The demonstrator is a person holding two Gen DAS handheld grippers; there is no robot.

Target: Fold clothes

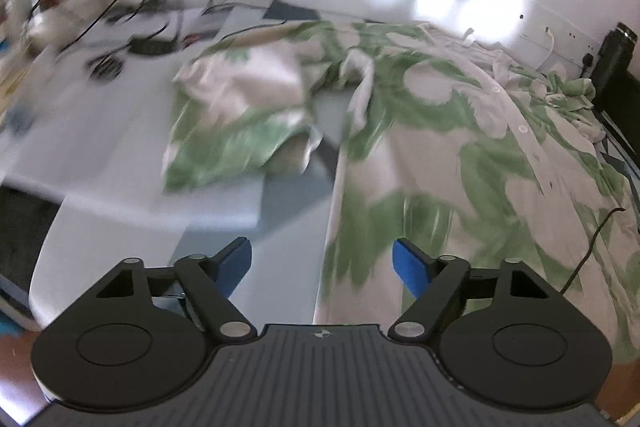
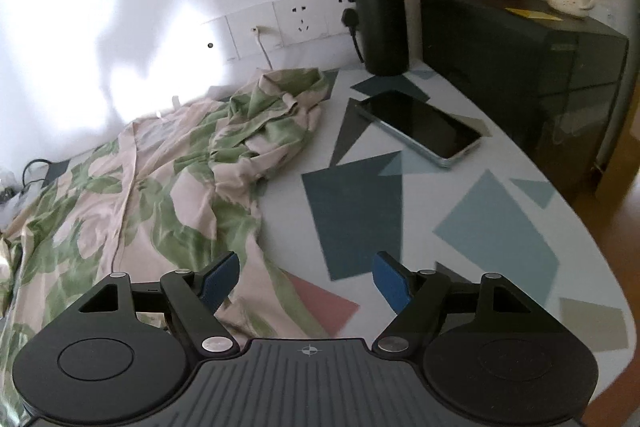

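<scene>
Shirt (image 2: 168, 195) in green leaf print lies crumpled, no readable label showing.

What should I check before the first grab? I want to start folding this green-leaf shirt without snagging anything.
1. Left gripper open and empty: ok.
2. Right gripper open and empty: ok.
3. Shirt lying flat: not ok, one sleeve and the collar end are bunched.
4. Phone clear of the cloth: ok, it lies apart on the table.
5. Thin black cable off the shirt: not ok, it lies across the hem side.
6. Buttons fastened: cannot tell.
</scene>
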